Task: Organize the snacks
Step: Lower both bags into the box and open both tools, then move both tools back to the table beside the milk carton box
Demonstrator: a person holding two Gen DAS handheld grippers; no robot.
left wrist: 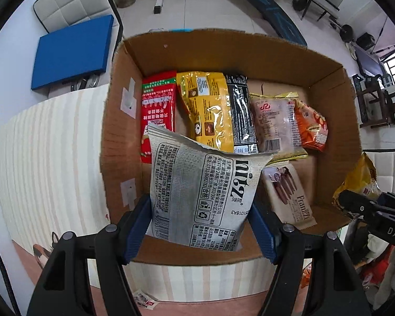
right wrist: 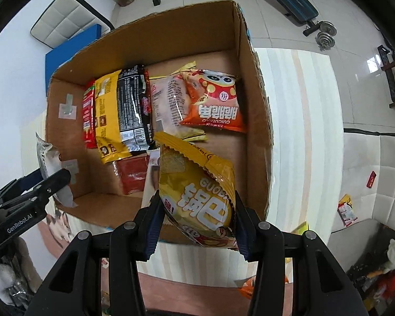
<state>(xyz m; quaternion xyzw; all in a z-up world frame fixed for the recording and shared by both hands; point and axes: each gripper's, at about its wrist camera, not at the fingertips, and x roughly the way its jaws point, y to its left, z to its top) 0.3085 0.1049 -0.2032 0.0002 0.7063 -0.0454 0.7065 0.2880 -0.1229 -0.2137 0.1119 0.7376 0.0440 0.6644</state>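
Hovering above an open cardboard box [left wrist: 123, 100], two handheld grippers each carry a snack packet over the striped tabletop [left wrist: 52, 144]; the left gripper [left wrist: 200, 226] has its blue pads pressed against the sides of a grey-white packet [left wrist: 197, 184] printed with black text, jaws set moderately wide around it, the bag hanging over the box's near-left corner. Seen from the right wrist, the right gripper [right wrist: 197, 226] is clamped on a yellow chip bag [right wrist: 197, 197], jaws narrower, holding it above the near edge of the box beside the right wall. Already lying in the carton, side by side along the far half: a red packet [left wrist: 159, 110], a yellow packet [left wrist: 205, 105], a black packet [left wrist: 241, 110], a clear-wrapped pastry [left wrist: 273, 121] and an orange snack bag [right wrist: 216, 102]. A brown-and-white wafer pack [left wrist: 289, 192] lies nearer the front. A blue pad [left wrist: 73, 52] rests on a white chair beyond the table
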